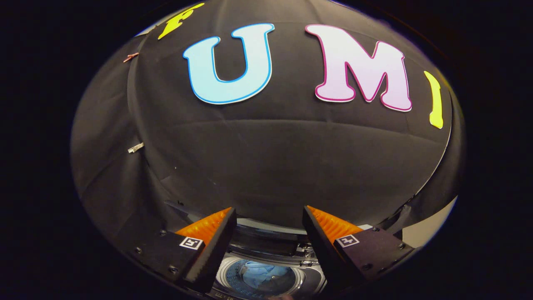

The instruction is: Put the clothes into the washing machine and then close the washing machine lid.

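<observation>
The gripper (270, 212) hangs with its two fingers well apart and nothing between them, a wide gap of open air at the lower middle of the frame. Each finger (208, 246) is a wedge-shaped block with a ribbed, toothed inner face and a small square marker tag on its top.

Low in that gap, at the bottom centre of the frame, sits the washing machine (266, 277), seen from above: a rounded metallic rim around an open drum. Inside the drum lie the clothes (262, 275) (a pale bluish, soft crumpled heap, too small to make out further). Behind the opening a dark band crosses the machine's back edge; whether that is the raised lid cannot be told.

The booth wall (270, 158), matte black cloth with faint creases, rises beyond the fingers
</observation>
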`<state>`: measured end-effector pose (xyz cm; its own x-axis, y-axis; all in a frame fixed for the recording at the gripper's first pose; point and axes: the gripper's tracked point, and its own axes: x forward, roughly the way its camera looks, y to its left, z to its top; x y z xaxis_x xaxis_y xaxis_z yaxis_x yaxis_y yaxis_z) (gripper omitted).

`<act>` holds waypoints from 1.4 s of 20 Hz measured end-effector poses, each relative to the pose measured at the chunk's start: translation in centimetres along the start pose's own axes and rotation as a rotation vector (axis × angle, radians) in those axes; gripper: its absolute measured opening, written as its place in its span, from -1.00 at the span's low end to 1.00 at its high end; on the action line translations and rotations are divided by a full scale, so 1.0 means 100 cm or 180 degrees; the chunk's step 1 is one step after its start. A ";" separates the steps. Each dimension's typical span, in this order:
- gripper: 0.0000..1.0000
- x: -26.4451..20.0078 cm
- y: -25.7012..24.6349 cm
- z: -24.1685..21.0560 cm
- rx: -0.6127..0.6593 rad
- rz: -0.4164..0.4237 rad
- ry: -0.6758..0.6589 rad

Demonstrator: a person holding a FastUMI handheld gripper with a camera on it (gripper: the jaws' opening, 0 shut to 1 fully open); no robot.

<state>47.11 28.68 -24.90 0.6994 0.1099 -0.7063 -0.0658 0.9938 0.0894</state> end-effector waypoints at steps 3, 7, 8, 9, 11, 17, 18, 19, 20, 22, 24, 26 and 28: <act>1.00 0.012 -0.003 -0.005 0.0026 -0.0012 0.0064; 1.00 0.013 -0.004 -0.010 0.0074 0.0002 0.0099; 1.00 0.011 -0.004 -0.011 0.0093 0.0015 0.0111; 1.00 0.009 -0.004 -0.013 0.0096 0.0019 0.0102; 1.00 0.001 -0.001 -0.017 0.0042 -0.0007 0.0041; 1.00 -0.030 0.008 -0.035 0.0052 0.0007 -0.0025; 1.00 -0.036 0.009 -0.040 0.0060 0.0026 -0.0027; 1.00 -0.043 0.011 -0.044 0.0050 0.0041 -0.0032; 1.00 -0.049 0.013 -0.049 0.0028 0.0049 -0.0046; 1.00 -0.061 0.016 -0.057 -0.0013 0.0063 -0.0083; 1.00 -0.074 0.019 -0.067 -0.0018 0.0094 -0.0098; 1.00 -0.084 0.022 -0.080 -0.0015 0.0154 -0.0086; 0.99 -0.093 0.025 -0.097 0.0059 0.0240 -0.0061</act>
<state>33.60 30.29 -24.93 0.7064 0.1841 -0.6834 -0.1058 0.9822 0.1551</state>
